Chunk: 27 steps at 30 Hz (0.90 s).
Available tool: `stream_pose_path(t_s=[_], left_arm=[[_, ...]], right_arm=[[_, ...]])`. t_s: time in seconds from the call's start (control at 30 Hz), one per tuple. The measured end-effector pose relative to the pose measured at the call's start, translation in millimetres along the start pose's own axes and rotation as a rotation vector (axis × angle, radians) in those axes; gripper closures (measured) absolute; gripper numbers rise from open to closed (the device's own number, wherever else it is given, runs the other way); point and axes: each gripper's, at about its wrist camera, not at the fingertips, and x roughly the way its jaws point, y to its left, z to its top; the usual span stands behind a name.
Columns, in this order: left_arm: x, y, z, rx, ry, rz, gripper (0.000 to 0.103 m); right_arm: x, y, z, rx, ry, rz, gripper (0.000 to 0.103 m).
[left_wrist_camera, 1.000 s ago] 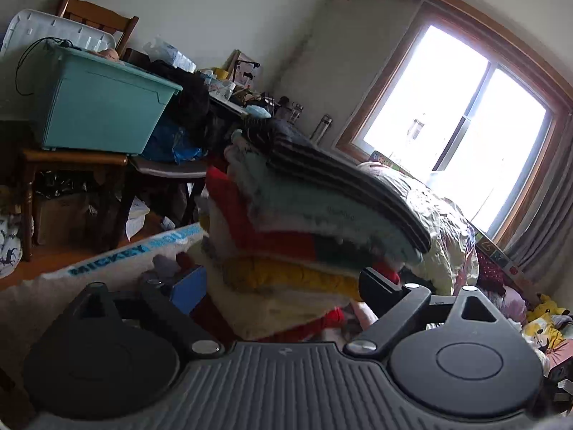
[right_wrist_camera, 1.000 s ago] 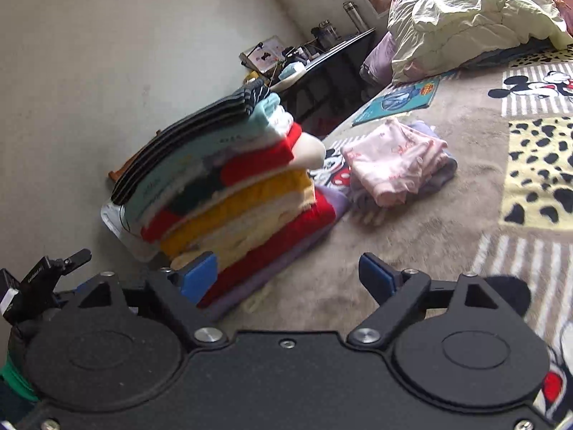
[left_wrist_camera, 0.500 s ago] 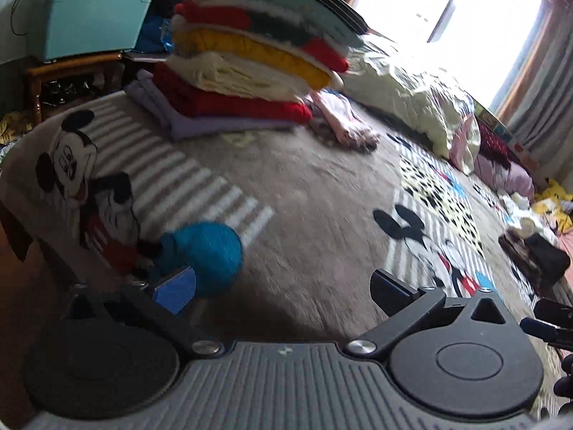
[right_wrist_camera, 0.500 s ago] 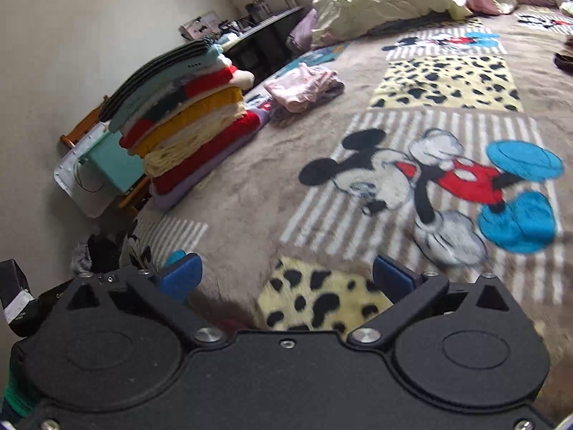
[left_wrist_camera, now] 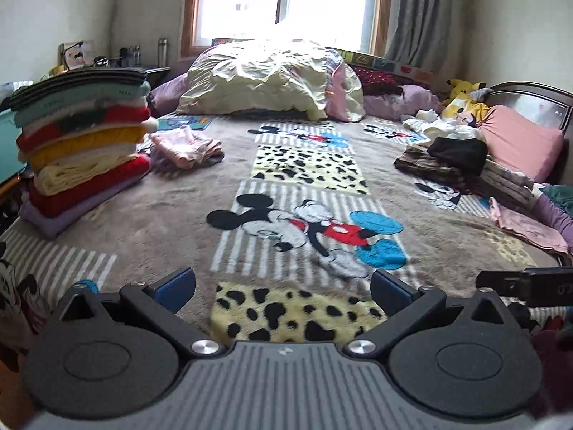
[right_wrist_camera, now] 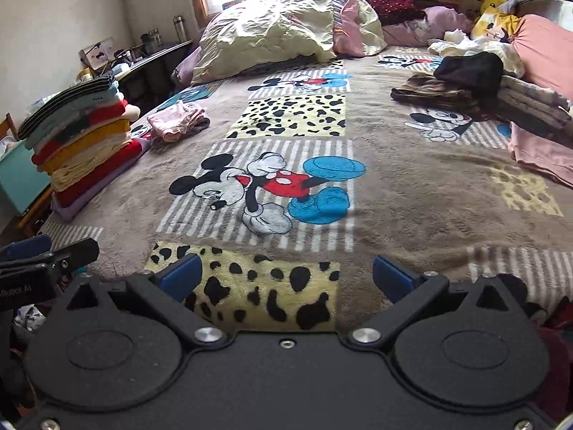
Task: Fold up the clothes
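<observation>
Both views swung from stack (left_wrist_camera: 82, 143) to blanket (left_wrist_camera: 172, 215)

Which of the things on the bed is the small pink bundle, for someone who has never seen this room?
Start at the tall stack of folded clothes on the left edge of the blanket. Just beyond it, toward the rumpled cream duvet, lies the small pink bundle. It is low, loosely folded and pale pink, unlike the tall, neat, many-coloured stack beside it.
</observation>
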Motion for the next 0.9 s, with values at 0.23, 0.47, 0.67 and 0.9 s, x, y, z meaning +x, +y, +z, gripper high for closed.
stream_pose_path(t_s=[0.23, 0.47, 0.67, 0.9], left_arm=[[-3, -41, 7, 0.052, 0.008, 0.003, 0.000], [-1, -73, 6, 0.136, 0.001, 0.019, 0.000], [7, -91, 8, 0.218, -0.009, 0.059, 0.000], [19, -95, 7, 0.227, 0.002, 0.040, 0.000]], right_arm=[[-26, -4, -6, -0.018, -0.037, -0.081, 0.001], [-33, -12, -6, -0.004, -0.051, -0.132, 0.001], [-32, -17, -4, 0.012, -0.052, -0.151, 0.001], [-28, -25, -1, 0.037, -0.053, -0.164, 0.001]])
